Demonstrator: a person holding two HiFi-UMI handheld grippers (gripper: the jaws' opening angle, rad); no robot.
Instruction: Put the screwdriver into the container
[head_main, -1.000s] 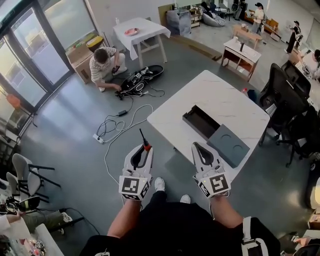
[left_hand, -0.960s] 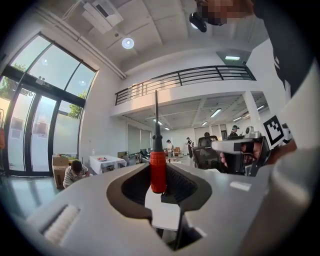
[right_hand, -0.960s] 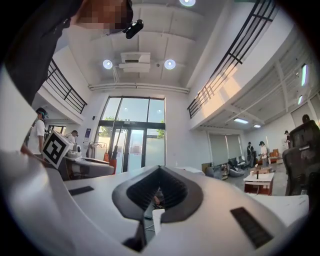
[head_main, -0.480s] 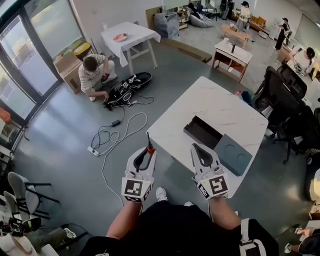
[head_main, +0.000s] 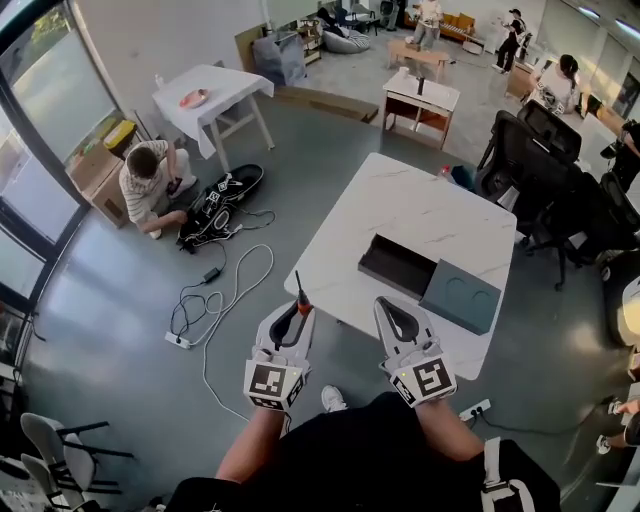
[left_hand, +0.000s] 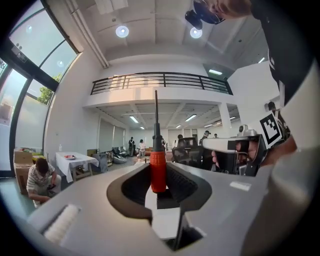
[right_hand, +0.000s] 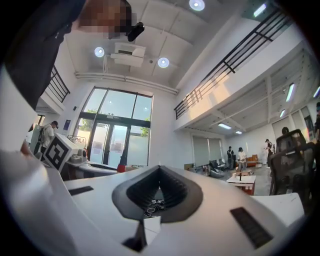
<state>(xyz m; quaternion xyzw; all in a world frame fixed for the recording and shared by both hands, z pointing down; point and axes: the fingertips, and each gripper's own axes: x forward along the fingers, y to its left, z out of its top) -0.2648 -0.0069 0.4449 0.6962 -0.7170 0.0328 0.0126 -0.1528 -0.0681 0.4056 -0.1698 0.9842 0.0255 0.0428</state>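
My left gripper (head_main: 294, 310) is shut on a screwdriver (head_main: 299, 293) with a red handle (left_hand: 158, 171); its thin black shaft (left_hand: 156, 115) sticks out ahead of the jaws. It hangs over the grey floor, just short of the near edge of the white marble table (head_main: 420, 205). The container, a dark open box (head_main: 397, 265), lies on that table with its grey lid (head_main: 460, 297) beside it on the right. My right gripper (head_main: 386, 303) is level with the left one, shut, with nothing between its jaws (right_hand: 160, 170).
A person (head_main: 150, 180) crouches on the floor at the left beside a black bag (head_main: 220, 203) and cables (head_main: 215, 290). Black office chairs (head_main: 540, 165) stand right of the table. A power strip (head_main: 470, 409) lies near my feet. A small white table (head_main: 205, 98) is behind.
Both grippers have come nearer to the table's near edge, and the view has swung left to right across the room. The left gripper still holds the screwdriver.
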